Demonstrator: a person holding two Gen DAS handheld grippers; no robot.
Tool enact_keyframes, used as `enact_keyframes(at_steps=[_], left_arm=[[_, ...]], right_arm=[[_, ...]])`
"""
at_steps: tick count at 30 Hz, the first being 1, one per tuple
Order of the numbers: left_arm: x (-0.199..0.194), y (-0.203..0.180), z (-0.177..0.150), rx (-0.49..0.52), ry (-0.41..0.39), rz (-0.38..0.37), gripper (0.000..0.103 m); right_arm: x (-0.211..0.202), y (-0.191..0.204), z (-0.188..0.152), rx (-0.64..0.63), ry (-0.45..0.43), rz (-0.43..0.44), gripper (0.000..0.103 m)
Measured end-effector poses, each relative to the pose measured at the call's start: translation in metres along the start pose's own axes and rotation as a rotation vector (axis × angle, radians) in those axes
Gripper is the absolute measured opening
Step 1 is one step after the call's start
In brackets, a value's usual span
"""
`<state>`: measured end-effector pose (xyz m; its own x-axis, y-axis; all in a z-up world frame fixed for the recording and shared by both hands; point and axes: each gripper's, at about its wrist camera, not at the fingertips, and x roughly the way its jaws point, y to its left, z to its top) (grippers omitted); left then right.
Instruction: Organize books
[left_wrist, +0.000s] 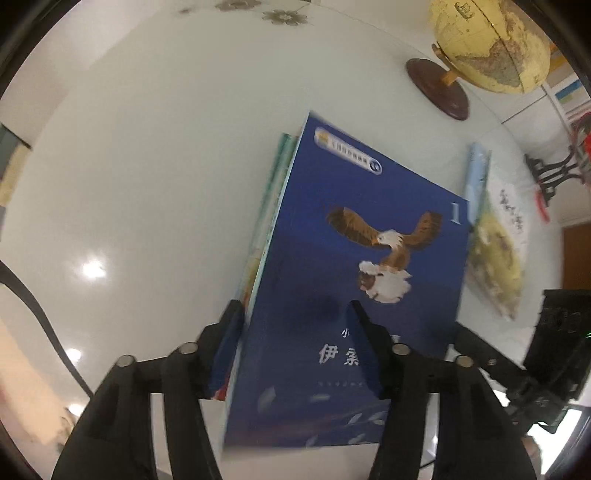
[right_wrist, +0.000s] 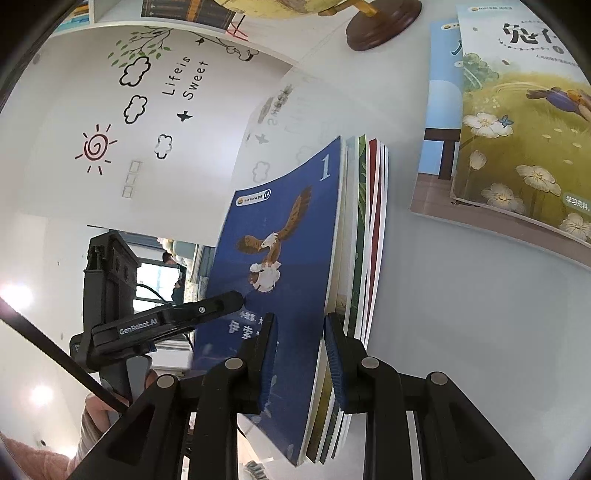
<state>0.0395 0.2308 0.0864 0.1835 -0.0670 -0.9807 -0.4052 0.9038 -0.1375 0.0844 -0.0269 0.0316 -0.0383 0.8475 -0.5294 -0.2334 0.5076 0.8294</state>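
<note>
Blue eagle book (right_wrist: 280, 266) among several upright books, two claws alongside

- The globe (left_wrist: 491, 44) is cut off by the upper right frame edge.
- The books (right_wrist: 365, 236) behind the blue book (right_wrist: 284, 280) show only edges; covers hidden.
- The 2 books (right_wrist: 517, 129) at upper right run off-frame.
- The small cover print is blurred.

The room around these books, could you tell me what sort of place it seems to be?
Probably a child's study corner: a globe on the white desk, children's picture books, and cartoon wall decals.
</note>
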Motion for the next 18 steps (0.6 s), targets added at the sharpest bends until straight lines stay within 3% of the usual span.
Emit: enact_keyframes(at_steps=[5, 10, 18], left_arm=[[-0.011, 0.003, 0.003, 0.006, -0.037, 0.024, 0.062], [-0.021, -0.007, 0.006, 0.033, -0.070, 0.052, 0.062], [-0.025, -0.036, 0.018, 0.082, -0.099, 0.084, 0.063]], right_arm=[[-0.001, -0.002, -0.001, -0.002, 0.005, -0.014, 0.026], [-0.001, 0.009, 0.001, -0.036, 0.003, -0.032, 0.044], [-0.028, 0.013, 0.006, -0.120, -0.043, -0.111, 0.048]])
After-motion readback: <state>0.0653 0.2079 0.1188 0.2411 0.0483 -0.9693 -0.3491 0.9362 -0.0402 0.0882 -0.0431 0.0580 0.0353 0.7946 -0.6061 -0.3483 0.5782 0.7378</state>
